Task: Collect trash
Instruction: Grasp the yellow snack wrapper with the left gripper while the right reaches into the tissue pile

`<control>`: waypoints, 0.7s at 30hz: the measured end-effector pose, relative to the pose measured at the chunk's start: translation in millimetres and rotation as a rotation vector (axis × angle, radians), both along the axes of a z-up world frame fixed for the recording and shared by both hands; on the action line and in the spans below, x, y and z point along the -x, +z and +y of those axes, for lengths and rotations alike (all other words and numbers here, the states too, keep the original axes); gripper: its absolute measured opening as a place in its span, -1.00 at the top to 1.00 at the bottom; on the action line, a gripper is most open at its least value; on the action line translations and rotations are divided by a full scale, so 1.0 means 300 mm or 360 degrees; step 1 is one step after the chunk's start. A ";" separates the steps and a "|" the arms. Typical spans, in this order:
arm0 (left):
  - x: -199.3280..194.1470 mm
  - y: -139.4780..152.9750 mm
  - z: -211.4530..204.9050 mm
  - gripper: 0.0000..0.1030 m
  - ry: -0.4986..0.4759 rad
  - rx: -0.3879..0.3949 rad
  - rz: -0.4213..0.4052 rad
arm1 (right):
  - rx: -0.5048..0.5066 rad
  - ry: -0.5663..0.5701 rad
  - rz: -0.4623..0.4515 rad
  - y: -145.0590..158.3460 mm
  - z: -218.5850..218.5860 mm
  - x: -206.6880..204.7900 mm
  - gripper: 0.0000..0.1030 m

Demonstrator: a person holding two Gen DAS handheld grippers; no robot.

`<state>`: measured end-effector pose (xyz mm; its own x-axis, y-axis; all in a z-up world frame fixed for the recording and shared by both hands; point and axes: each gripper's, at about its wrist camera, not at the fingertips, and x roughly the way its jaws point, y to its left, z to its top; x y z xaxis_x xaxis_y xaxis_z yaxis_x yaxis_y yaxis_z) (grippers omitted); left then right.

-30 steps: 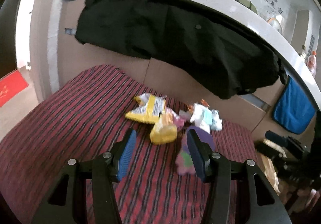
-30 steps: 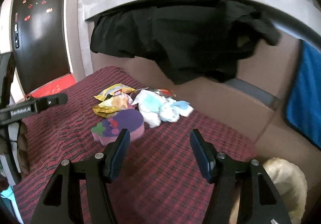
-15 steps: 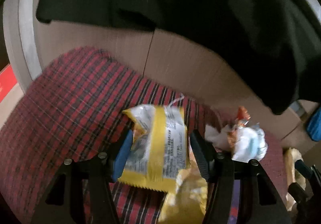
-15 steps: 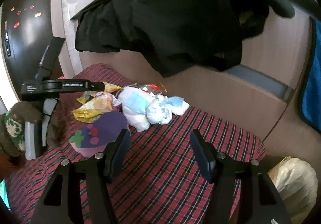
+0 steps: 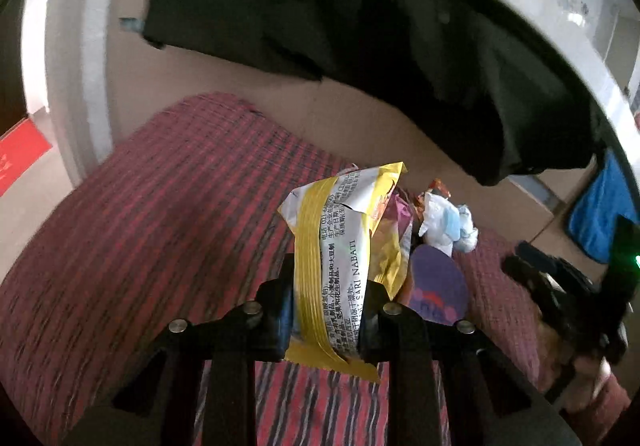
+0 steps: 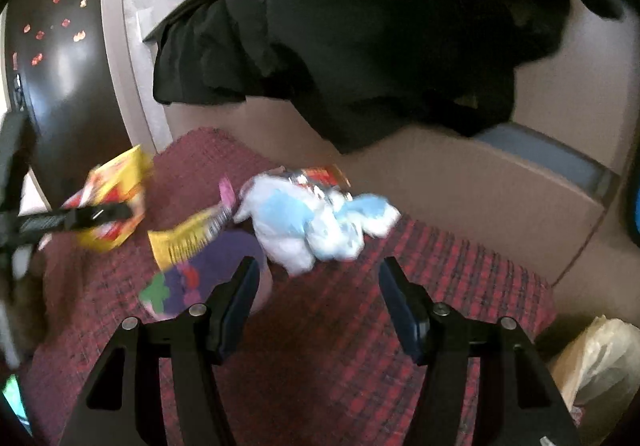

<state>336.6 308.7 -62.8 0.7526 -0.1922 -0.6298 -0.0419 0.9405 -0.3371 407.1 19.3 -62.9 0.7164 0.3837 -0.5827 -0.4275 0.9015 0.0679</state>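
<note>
Trash goes first: your left gripper [image 5: 326, 310] pinches the crinkly yellow-and-white snack wrapper [image 5: 340, 262], lifted above the red striped blanket [image 5: 160, 206]; your right gripper [image 6: 316, 298] waits, spread wide.

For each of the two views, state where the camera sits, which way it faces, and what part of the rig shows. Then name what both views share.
Left wrist: sits on the left claw, looking along its fingers across the plaid cloth; the claw is shut on a yellow wrapper.
Right wrist: sits on the right claw, open, facing the white-blue wad.
Shared: purple pad, black garment, wrapper, wad.
</note>
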 end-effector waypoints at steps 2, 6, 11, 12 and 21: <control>0.057 0.007 0.022 0.52 0.0054 -0.0012 -0.0060 | -0.0034 -0.0039 -0.0016 0.012 0.035 -0.039 -0.15; 0.101 -0.013 0.037 0.52 0.0087 -0.0017 -0.0121 | -0.0122 -0.0129 0.0022 0.013 0.085 -0.137 -0.15; 0.102 -0.064 0.090 0.52 0.0131 0.0040 -0.0152 | -0.0190 -0.0281 0.0111 -0.025 0.134 -0.293 -0.15; 0.108 -0.073 0.103 0.52 0.0139 0.0061 -0.0156 | -0.0184 -0.0289 0.0129 -0.033 0.142 -0.316 -0.15; 0.104 -0.102 0.151 0.52 0.0168 0.0167 -0.0128 | -0.0089 -0.0151 0.0436 -0.143 0.195 -0.408 0.25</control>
